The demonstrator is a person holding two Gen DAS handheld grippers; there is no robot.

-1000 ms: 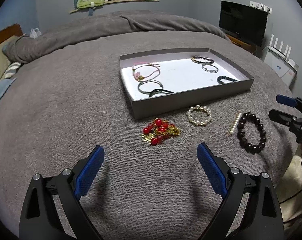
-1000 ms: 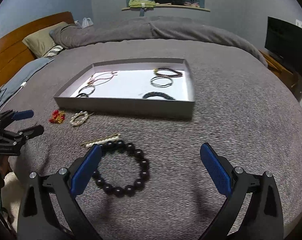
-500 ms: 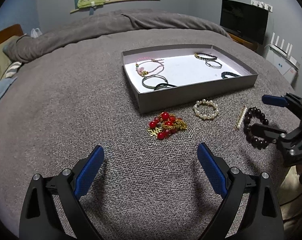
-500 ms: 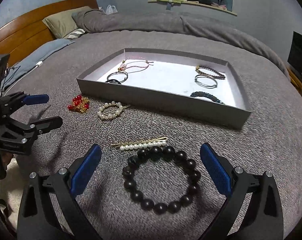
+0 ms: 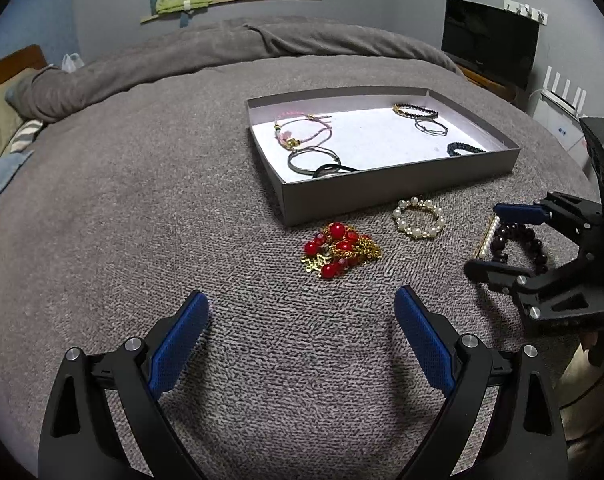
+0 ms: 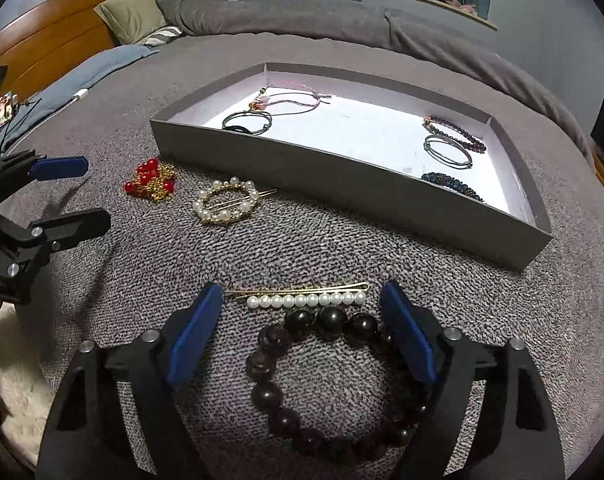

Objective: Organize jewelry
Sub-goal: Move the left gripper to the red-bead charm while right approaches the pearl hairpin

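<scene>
Jewelry is being sorted on a bed (image 5: pixel 142 184) covered by a grey blanket. A shallow grey box (image 6: pixel 342 184) is lying on the blanket, and several bracelets are resting on its white floor: a pink cord bracelet (image 6: pixel 290 96) and a dark ring bracelet (image 6: pixel 248 122) at one end, three more bracelets (image 6: pixel 450 148) at the other end.

Outside the box, four pieces are lying on the blanket. A red bead and gold chain piece (image 5: pixel 340 250) is sitting just in front of the box wall, with a round pearl hair clip (image 5: pixel 418 218) beside it. A straight pearl hair pin (image 6: pixel 306 300) is lying next to a dark bead bracelet (image 6: pixel 326 384), the two nearly touching.

The right tool (image 6: pixel 302 320) is being held low over the dark bead bracelet with its jaws spread wide; the top of the bracelet is lying between the blue pads (image 6: pixel 194 336), and the right-hand pad is overlapping its beads, though contact cannot be told. Nothing is being gripped.

The left tool (image 5: pixel 302 332) is being held above bare blanket, short of the red bead piece, its jaws also wide apart and holding nothing.
</scene>
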